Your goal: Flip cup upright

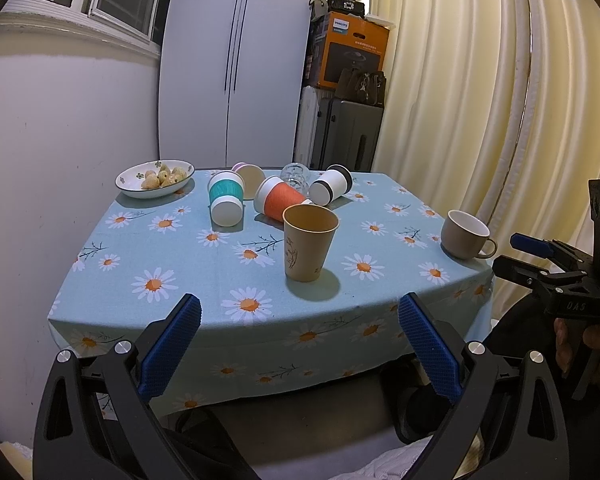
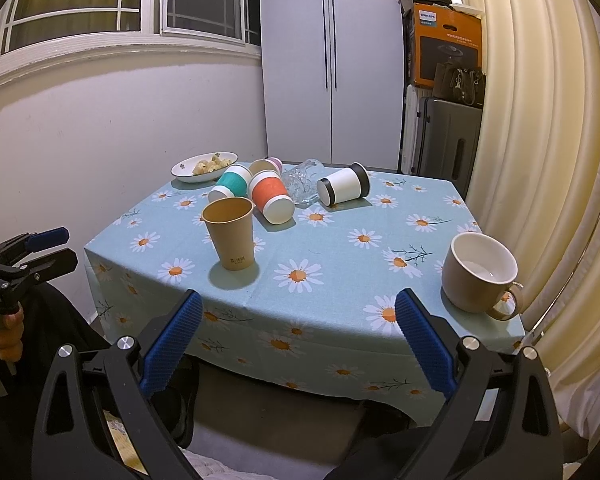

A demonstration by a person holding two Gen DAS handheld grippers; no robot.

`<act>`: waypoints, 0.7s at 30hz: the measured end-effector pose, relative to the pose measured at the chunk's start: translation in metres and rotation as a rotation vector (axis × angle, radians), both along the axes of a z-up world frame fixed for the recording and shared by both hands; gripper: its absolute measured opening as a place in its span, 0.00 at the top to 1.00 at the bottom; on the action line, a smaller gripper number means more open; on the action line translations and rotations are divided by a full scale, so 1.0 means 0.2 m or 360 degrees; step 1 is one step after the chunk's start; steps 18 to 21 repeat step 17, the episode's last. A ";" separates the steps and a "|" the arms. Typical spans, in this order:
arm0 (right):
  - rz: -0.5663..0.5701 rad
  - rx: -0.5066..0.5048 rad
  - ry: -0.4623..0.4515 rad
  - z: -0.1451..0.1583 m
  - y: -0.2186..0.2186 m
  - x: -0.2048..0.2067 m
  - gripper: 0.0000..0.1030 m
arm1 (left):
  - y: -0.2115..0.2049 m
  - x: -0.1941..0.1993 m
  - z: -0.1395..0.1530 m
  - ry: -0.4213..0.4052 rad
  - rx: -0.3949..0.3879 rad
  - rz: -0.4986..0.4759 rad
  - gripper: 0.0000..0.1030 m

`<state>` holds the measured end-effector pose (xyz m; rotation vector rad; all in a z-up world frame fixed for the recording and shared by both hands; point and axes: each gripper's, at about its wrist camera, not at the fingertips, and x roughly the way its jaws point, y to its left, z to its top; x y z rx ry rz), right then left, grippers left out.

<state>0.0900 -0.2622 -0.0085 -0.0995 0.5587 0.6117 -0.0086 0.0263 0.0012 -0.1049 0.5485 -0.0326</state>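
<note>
A brown paper cup (image 1: 309, 247) (image 2: 231, 233) stands upright near the table's front. A beige mug (image 1: 465, 234) (image 2: 478, 272) stands upright at the right edge. Behind lie tipped cups: a teal-sleeved cup (image 1: 225, 197) (image 2: 230, 185), an orange-sleeved cup (image 1: 280, 198) (image 2: 269, 196), a white cup with black bands (image 1: 331, 189) (image 2: 343, 188), a pink cup (image 1: 249, 174) (image 2: 265, 166) and a clear glass mug (image 1: 295, 175) (image 2: 302, 185). My left gripper (image 1: 300, 320) and right gripper (image 2: 298, 316) are both open and empty, held before the table's front edge.
A bowl of snacks (image 1: 155, 178) (image 2: 204, 166) sits at the table's back left. The flowered tablecloth (image 1: 180, 264) (image 2: 340, 248) covers the table. A wall is on the left, a curtain (image 1: 480, 80) on the right, a suitcase (image 1: 348, 136) and a wardrobe behind.
</note>
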 end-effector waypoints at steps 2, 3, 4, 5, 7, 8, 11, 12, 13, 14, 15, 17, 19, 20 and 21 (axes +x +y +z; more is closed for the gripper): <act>0.0000 0.0000 0.0000 0.00 0.00 0.00 0.07 | 0.00 0.00 0.00 0.0000 0.0002 -0.0002 0.06; 0.0000 -0.0001 0.0000 0.00 0.00 0.00 0.07 | 0.00 0.00 0.00 -0.0001 0.0001 -0.0003 0.06; -0.0001 -0.0001 0.0000 0.00 0.00 0.00 0.07 | 0.00 0.00 0.00 -0.0003 -0.0001 -0.0009 0.06; -0.0001 0.0000 0.0000 0.00 0.00 0.00 0.07 | 0.00 0.00 0.00 -0.0003 -0.0001 -0.0011 0.06; -0.0001 -0.0002 0.0001 0.00 0.00 0.00 0.07 | -0.01 0.00 0.00 -0.0003 0.0007 -0.0009 0.06; -0.0001 0.0000 0.0000 0.00 0.00 0.00 0.07 | -0.01 0.00 0.00 -0.0004 0.0006 -0.0011 0.06; -0.0002 0.0002 -0.0003 0.00 0.00 0.00 0.07 | -0.01 0.00 -0.01 0.0002 0.0007 -0.0003 0.06; -0.0002 0.0004 -0.0003 0.00 -0.01 0.00 0.07 | -0.01 0.00 -0.01 0.0004 0.0008 0.0001 0.06; -0.0003 0.0004 -0.0002 0.00 -0.01 0.00 0.07 | -0.01 0.00 -0.01 0.0004 0.0008 0.0002 0.06; -0.0004 0.0006 -0.0003 0.00 -0.01 0.00 0.07 | -0.01 0.00 -0.01 0.0003 0.0007 0.0001 0.06; -0.0004 0.0007 -0.0004 0.00 -0.01 0.00 0.07 | -0.02 0.00 -0.01 0.0000 0.0005 -0.0002 0.06; -0.0003 0.0007 -0.0003 0.00 -0.01 0.01 0.07 | -0.02 0.00 0.00 -0.0003 0.0008 -0.0001 0.06; -0.0003 0.0007 -0.0003 0.00 -0.01 0.01 0.07 | -0.02 0.00 0.00 -0.0003 0.0008 -0.0001 0.06; -0.0003 0.0007 -0.0003 0.00 -0.01 0.01 0.07 | -0.02 0.00 0.00 -0.0003 0.0008 -0.0001 0.06; -0.0003 0.0007 -0.0003 0.00 -0.01 0.01 0.07 | -0.02 0.00 0.00 -0.0003 0.0008 -0.0001 0.06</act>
